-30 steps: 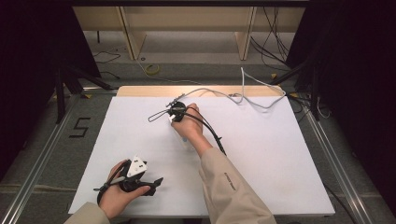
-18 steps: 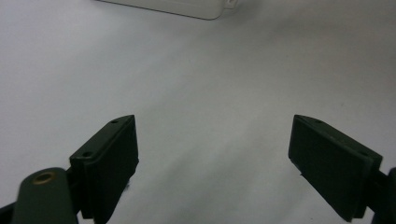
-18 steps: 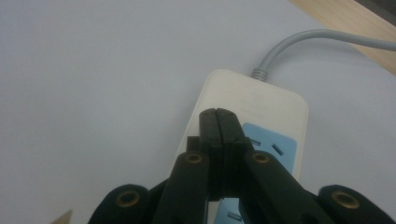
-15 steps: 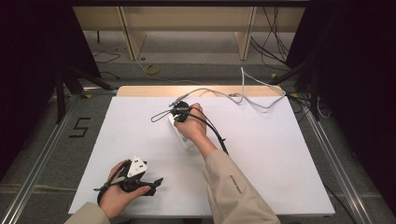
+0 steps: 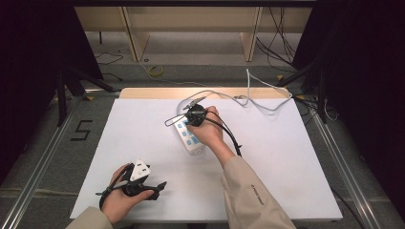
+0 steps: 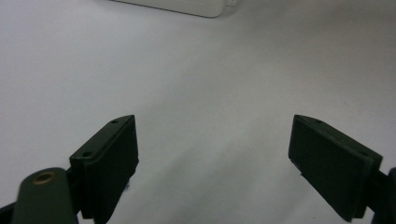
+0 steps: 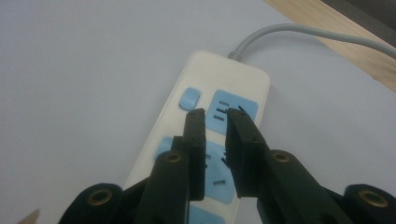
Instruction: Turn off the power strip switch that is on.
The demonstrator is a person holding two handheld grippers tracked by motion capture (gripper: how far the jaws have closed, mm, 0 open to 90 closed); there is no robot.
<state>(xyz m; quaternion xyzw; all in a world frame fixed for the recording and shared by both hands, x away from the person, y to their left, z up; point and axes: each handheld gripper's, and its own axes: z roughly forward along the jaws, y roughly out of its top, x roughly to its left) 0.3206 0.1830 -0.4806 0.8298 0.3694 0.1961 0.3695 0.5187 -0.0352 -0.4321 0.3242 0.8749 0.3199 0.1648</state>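
We see white rectangular table (image 5: pixel 286 181) with bare wooden far edge; white plastic power strip with blue sockets (image 5: pixel 190 138) lies near table's far-middle, grey cable (image 5: pixel 260 98) trailing beyond strip.

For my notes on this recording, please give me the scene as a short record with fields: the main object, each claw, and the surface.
main object: white power strip with blue sockets, lying flat on the table, grey cord leading off its far end
right claw: just above the strip's blue sockets, jaws a little apart and just been opening, nothing between them
left claw: jaws wide open, nothing between them, low over the table near the person's edge
surface: white table top
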